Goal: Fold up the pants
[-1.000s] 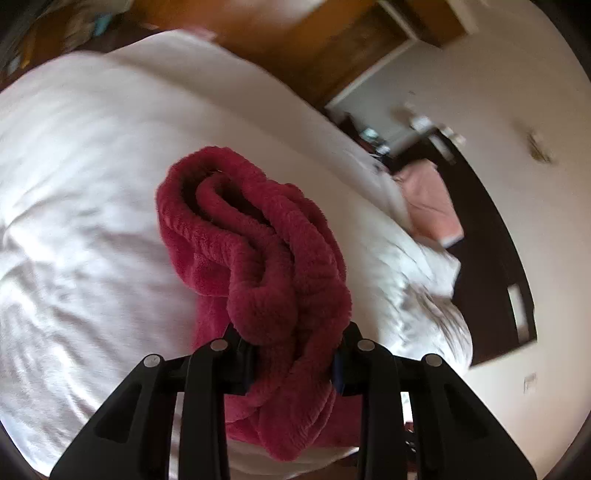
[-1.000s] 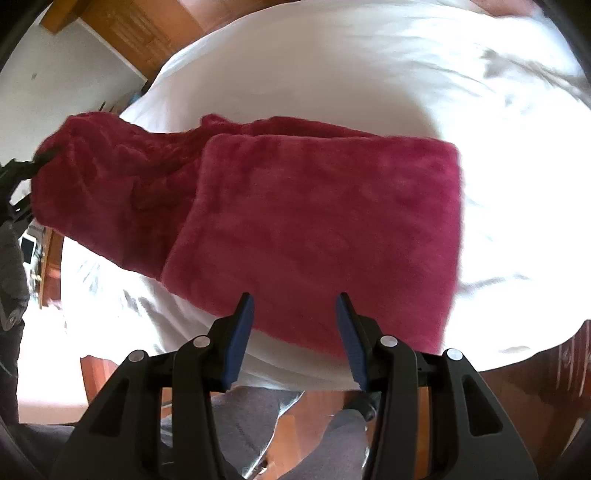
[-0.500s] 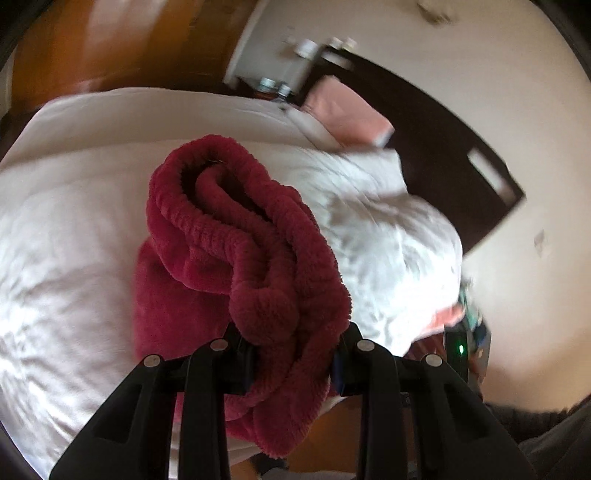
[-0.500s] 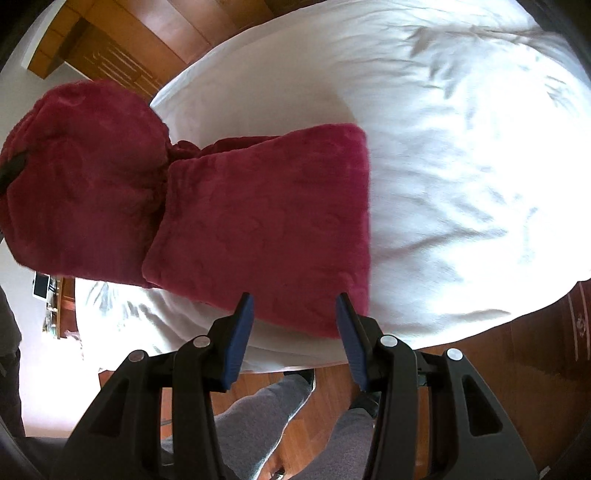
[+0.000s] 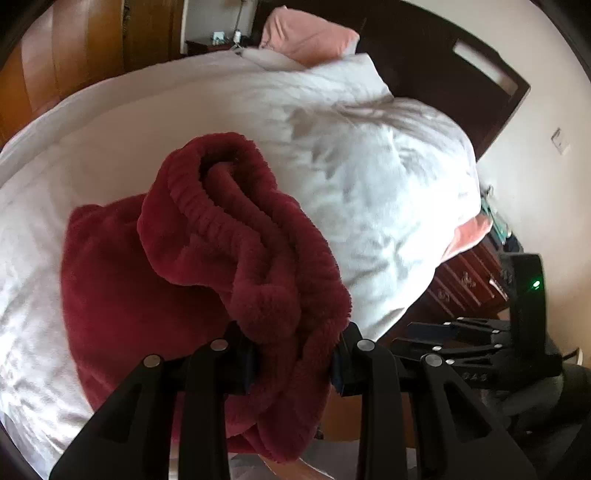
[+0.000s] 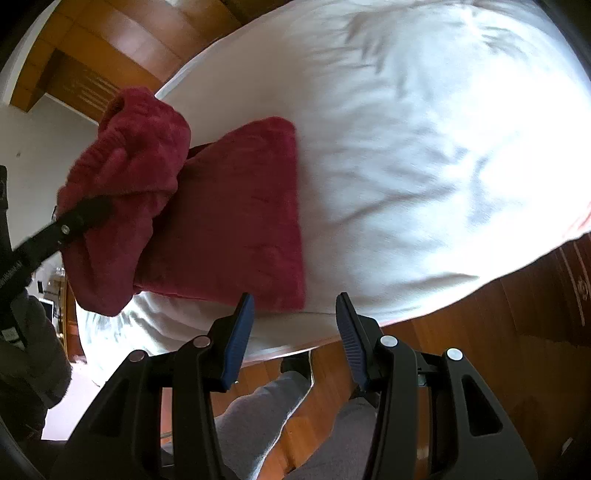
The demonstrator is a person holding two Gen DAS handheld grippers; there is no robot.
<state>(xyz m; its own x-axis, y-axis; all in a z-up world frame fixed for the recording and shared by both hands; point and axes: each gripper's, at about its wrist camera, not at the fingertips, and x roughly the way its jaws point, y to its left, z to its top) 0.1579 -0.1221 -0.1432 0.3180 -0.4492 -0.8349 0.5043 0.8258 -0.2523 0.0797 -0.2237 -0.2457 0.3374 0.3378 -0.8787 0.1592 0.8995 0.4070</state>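
The dark red fleece pants [image 5: 236, 236] lie partly folded on the white bed [image 5: 332, 155]. My left gripper [image 5: 295, 354] is shut on the bunched waistband end and holds it above the flat folded part [image 5: 107, 280]. In the right wrist view the folded part [image 6: 236, 214] lies flat near the bed's front edge, with the lifted bundle [image 6: 129, 155] at its left, held by the left gripper [image 6: 85, 214]. My right gripper [image 6: 293, 325] stands open over the bed's edge just in front of the folded part, with nothing between its blue pads.
A pink pillow [image 5: 306, 33] and a dark headboard [image 5: 461, 74] are at the far end of the bed. A wooden drawer unit [image 5: 469, 280] stands at the right. The person's grey trouser legs [image 6: 266, 413] and the wooden floor [image 6: 498, 332] lie below the bed's edge.
My left gripper has swung a long way across the bed with the bundle, rolling as it went. The right gripper has drawn back, so the folded part looks smaller and further left.
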